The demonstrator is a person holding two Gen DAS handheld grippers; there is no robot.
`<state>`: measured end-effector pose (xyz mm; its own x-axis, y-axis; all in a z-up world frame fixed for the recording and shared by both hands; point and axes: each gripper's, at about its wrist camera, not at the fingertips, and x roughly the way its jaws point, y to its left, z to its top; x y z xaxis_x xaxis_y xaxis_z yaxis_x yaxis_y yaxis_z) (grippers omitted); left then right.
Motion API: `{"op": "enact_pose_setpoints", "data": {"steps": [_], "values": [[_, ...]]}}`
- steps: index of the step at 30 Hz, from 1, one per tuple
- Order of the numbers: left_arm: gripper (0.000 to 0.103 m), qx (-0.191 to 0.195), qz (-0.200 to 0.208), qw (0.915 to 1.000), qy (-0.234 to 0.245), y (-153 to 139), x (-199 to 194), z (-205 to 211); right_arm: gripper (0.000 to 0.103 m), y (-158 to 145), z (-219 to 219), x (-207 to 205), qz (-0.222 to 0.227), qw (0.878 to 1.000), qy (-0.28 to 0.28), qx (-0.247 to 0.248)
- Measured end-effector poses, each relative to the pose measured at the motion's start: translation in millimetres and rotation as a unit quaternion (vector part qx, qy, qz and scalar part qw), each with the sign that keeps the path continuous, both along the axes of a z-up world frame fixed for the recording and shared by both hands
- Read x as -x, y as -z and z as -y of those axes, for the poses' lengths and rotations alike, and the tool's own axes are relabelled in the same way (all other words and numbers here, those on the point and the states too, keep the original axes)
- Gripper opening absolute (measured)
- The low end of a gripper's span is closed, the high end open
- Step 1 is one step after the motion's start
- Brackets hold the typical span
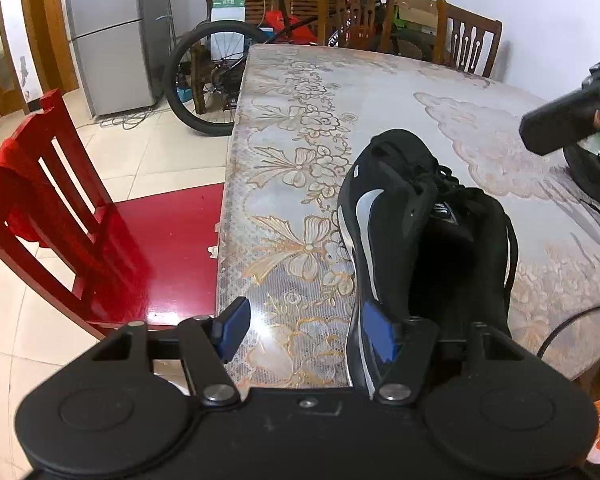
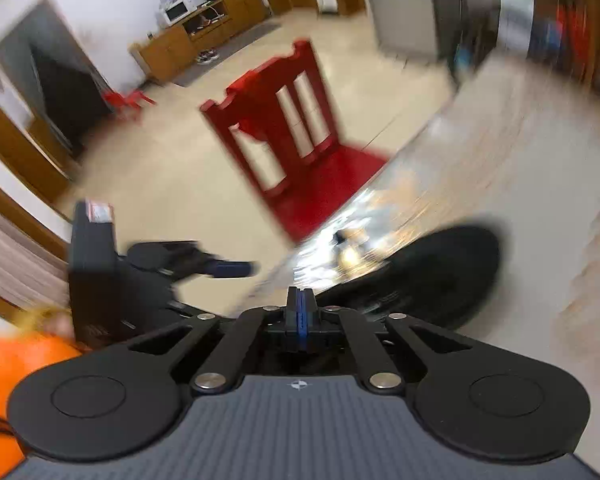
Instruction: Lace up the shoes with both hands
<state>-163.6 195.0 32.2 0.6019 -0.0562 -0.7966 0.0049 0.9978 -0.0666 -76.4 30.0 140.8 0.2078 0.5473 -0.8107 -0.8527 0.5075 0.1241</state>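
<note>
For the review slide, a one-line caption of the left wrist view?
Left gripper open beside a black shoe on the floral-covered table, red chair alongside.

Shoe [image 1: 424, 224]: on the table [image 1: 300, 128], near its front edge — toe toward 12 o'clock.
Second shoe [image 1: 596, 176]: on the table at 3 o'clock of the first, apart from it.
Chair [image 1: 59, 208]: on the floor at 9 o'clock of the table, seat against its edge.
Bicycle [image 1: 219, 68]: behind the table at 11 o'clock.
Fridge [image 1: 111, 36]: left of the bicycle.
</note>
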Motion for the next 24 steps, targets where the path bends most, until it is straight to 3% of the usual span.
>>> {"op": "enact_pose_setpoints", "data": {"steps": [1, 3, 4, 8, 11, 12, 13, 14, 16, 18, 19, 21, 24], "values": [[0.06, -0.001, 0.001, 1.0, 0.0, -0.6, 0.3, 0.7, 0.011, -0.3, -2.6, 9.5, 0.046, 0.999, -0.011, 0.026], [0.06, -0.009, 0.002, 1.0, 0.001, -1.0, 0.3, 3.2, 0.046, 15.8, -14.1, 22.7, 0.093, 0.992, -0.031, 0.075], [0.06, -0.013, 0.002, 0.9999, 0.001, -1.1, 0.4, 4.5, 0.047, 25.8, -20.3, 29.0, 0.113, 0.988, -0.047, 0.093], [0.06, -0.024, 0.002, 0.9997, 0.004, 0.1, 2.6, 8.0, 0.047, 64.0, -38.3, 53.3, 0.228, 0.956, -0.103, 0.153], [0.06, -0.018, -0.002, 0.9998, -0.002, 2.1, 3.0, 6.2, 0.042, 83.7, -41.6, 58.7, 0.281, 0.934, -0.131, 0.178], [0.06, -0.015, -0.002, 0.9999, -0.003, 2.3, 3.3, 5.6, 0.031, 88.8, -42.0, 59.0, 0.298, 0.927, -0.135, 0.184], [0.06, -0.014, -0.002, 0.9999, -0.004, 2.3, 3.6, 5.5, 0.028, 93.9, -42.4, 59.3, 0.316, 0.919, -0.139, 0.19], [0.06, -0.014, -0.002, 0.9999, -0.006, 2.3, 3.6, 5.6, 0.012, 94.0, -41.0, 58.6, 0.32, 0.918, -0.135, 0.189], [0.06, -0.016, -0.002, 0.9998, -0.008, 2.5, 3.1, 6.7, 0.009, 76.4, -37.5, 49.1, 0.286, 0.938, -0.108, 0.166], [0.06, -0.023, 0.0, 0.9997, -0.01, 2.7, 1.4, 8.6, 0.006, 48.4, -25.4, 26.6, 0.185, 0.975, -0.055, 0.106], [0.06, -0.022, 0.0, 0.9997, -0.011, 3.1, -0.3, 9.4, 0.001, 33.9, -18.8, 14.5, 0.129, 0.989, -0.027, 0.074], [0.06, -0.022, -0.001, 0.9997, -0.011, 3.6, -4.0, 11.0, 0.0, 9.3, -1.5, 1.1, 0.09, 0.996, 0.004, 0.007], [0.059, -0.027, 0.001, 0.9996, 0.002, 0.1, -8.8, 15.6, 0.0, -17.8, 10.7, 2.1, 0.133, 0.991, -0.021, -0.026]]}}
